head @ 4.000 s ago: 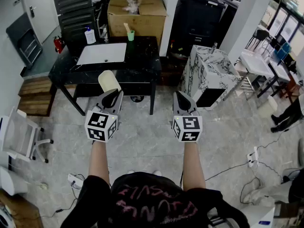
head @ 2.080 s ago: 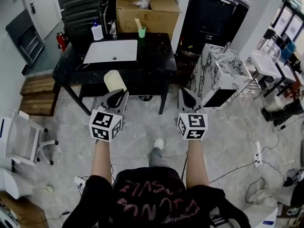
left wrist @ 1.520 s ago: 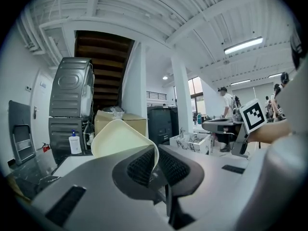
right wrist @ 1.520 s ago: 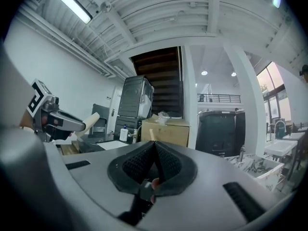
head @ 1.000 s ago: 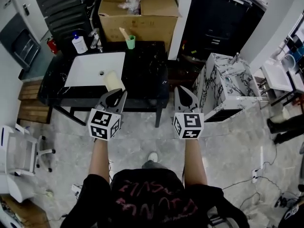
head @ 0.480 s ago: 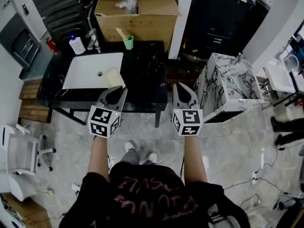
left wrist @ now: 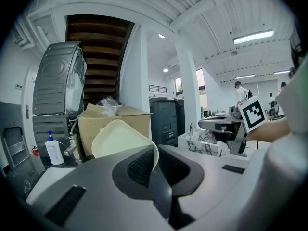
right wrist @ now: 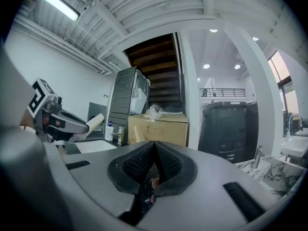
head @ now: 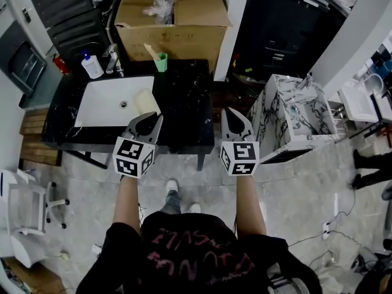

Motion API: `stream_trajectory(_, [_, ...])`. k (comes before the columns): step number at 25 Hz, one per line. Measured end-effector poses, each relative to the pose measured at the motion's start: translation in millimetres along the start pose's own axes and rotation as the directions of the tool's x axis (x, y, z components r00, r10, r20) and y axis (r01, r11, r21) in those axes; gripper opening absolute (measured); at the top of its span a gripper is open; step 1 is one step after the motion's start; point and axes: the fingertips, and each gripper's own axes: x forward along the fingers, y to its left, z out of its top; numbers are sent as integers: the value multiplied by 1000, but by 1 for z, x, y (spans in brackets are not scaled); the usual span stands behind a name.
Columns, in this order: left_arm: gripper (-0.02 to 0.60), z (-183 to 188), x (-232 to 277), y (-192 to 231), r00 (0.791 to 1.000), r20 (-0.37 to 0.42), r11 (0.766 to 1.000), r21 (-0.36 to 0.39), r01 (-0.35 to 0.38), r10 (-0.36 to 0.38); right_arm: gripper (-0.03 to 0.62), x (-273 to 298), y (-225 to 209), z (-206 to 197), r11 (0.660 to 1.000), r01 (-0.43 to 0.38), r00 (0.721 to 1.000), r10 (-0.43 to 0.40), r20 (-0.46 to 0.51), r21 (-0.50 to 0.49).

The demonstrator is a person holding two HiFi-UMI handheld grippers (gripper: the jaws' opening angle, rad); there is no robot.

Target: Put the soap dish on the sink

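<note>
My left gripper [head: 147,122] is shut on a cream soap dish [head: 146,101], which sticks up and forward from the jaws; in the left gripper view the soap dish [left wrist: 121,137] stands upright between the pads. The dish now overlaps the right end of the white sink [head: 107,100] set in a black marble table [head: 184,103]. My right gripper [head: 231,119] is shut with nothing in it, held level beside the left one near the table's front right edge.
Behind the sink stand a soap pump bottle [head: 92,67], a faucet [head: 113,57] and a green cup [head: 160,61]. A cardboard box [head: 174,17] sits behind the table. A marble-patterned cabinet [head: 294,115] stands to the right, a white chair [head: 24,201] to the left.
The person has walked toward the table. Both grippers now reach its front edge, and the soap dish has come over the sink's right end. Both stayed shut throughout.
</note>
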Motion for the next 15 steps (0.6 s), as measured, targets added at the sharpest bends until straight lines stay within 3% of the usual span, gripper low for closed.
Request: stream_trajectory(15, [35,24,67,59,999,32,1000,5,23,-23,14,79,-18,25,1000,30,999,-30,33,-1])
